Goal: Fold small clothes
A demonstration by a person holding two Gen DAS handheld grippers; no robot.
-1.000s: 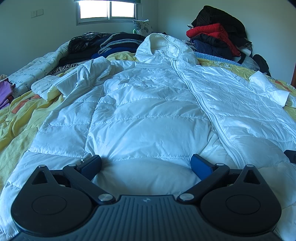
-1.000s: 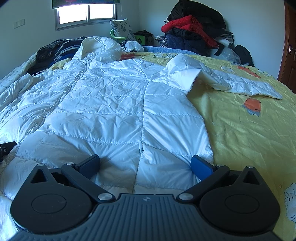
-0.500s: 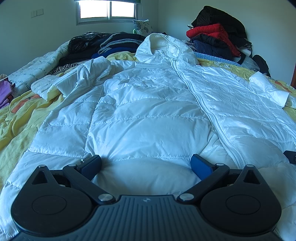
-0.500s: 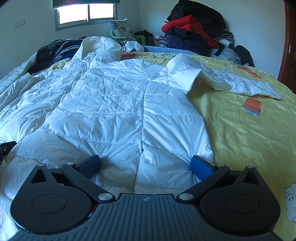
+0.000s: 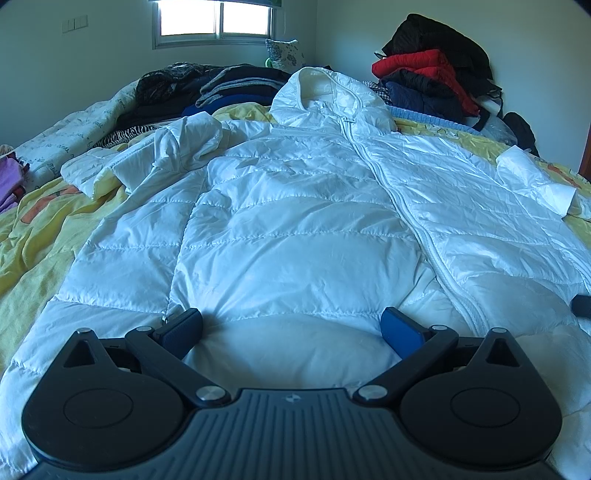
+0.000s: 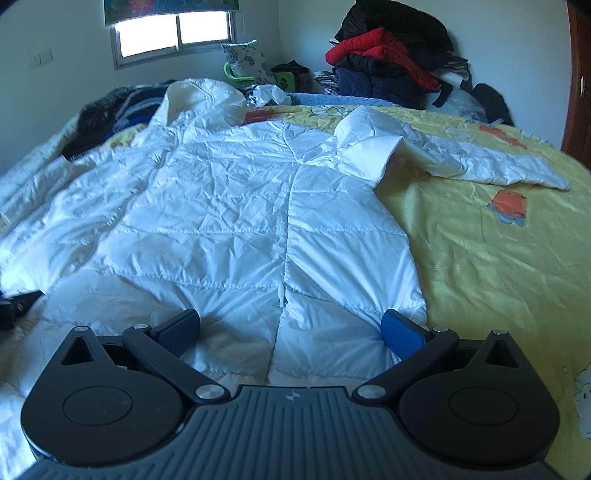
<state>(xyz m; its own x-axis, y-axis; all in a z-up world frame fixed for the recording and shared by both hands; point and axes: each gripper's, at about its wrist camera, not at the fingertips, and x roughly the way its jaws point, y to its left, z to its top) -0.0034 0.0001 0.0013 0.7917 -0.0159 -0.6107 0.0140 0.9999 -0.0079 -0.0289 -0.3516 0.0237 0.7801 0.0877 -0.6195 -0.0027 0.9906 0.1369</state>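
White, slick quilted nylon: the puffy jacket [image 5: 295,221] lies spread front-up on the yellow bedspread [image 6: 498,258]. I judge it light, soft, slippery. My left gripper [image 5: 291,328] and right gripper [image 6: 291,326] gape empty at its hem, the best place to pinch.

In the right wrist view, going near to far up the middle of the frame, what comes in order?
right gripper with jaws wide apart → hem of the white puffer jacket → its hood → patterned pillow → window.
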